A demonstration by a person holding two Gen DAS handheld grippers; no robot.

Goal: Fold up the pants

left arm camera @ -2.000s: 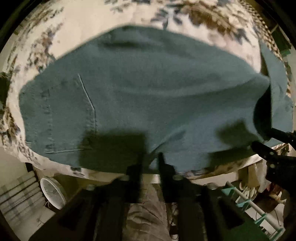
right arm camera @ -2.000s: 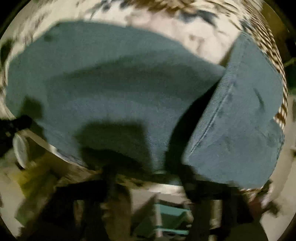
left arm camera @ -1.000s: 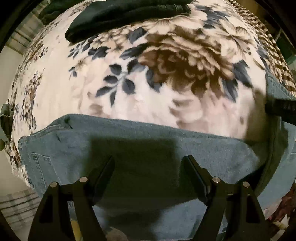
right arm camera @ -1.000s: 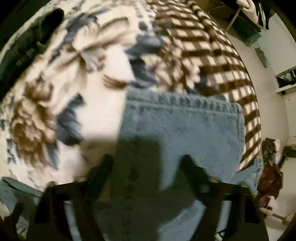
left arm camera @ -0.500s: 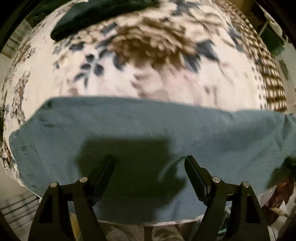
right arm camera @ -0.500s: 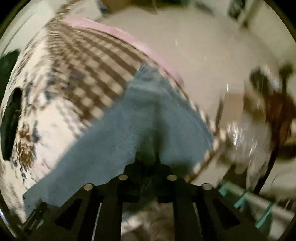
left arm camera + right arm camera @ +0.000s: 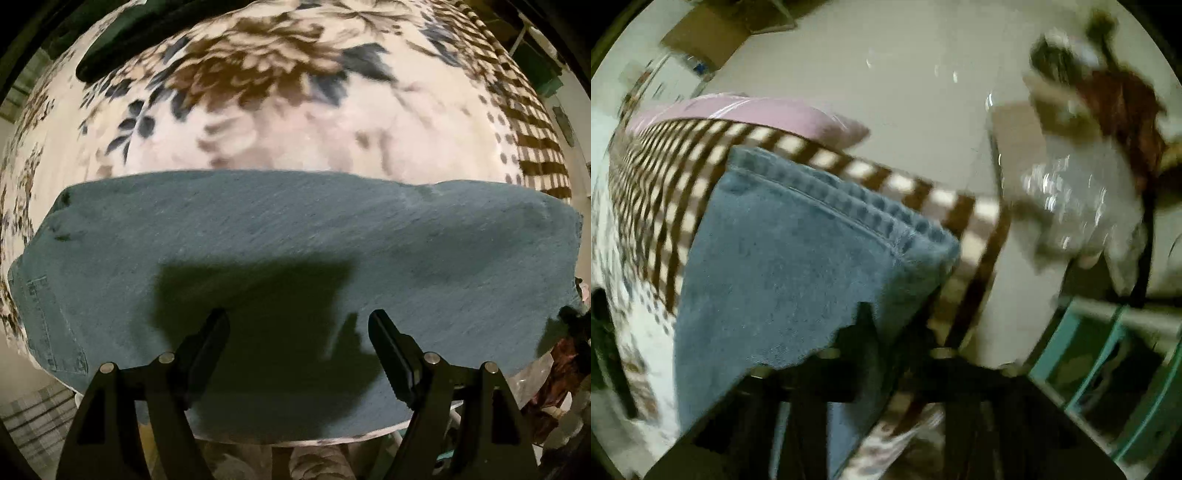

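**A:** Across the near edge of the flowered blanket (image 7: 295, 122) lie the pants (image 7: 295, 258), a long blue band in the left wrist view. What is different from a second ago?

**B:** The right gripper (image 7: 877, 325). A second ago it stood spread over the leg end with the hem straight ahead; now its jaws are clenched at about six o'clock in its own view, on the denim edge as far as the blur lets me judge. It has also rolled, so the hem (image 7: 846, 199) now slants from ten o'clock toward four.

**A:** And the left gripper (image 7: 299, 336)?

**B:** Released, both fingers wide apart above the cloth, with nothing between them. It has slid along the band; more denim fills its view than before.

**A:** What does that mean for the fold?

**B:** My guess: the right hand has the leg end ready to carry back over the rest, while the left has yet to take hold.

**A:** Which way do they run?

**B:** Long axis from nine to three o'clock in the left view: pocket (image 7: 55, 325) end at nine, leg end at three.
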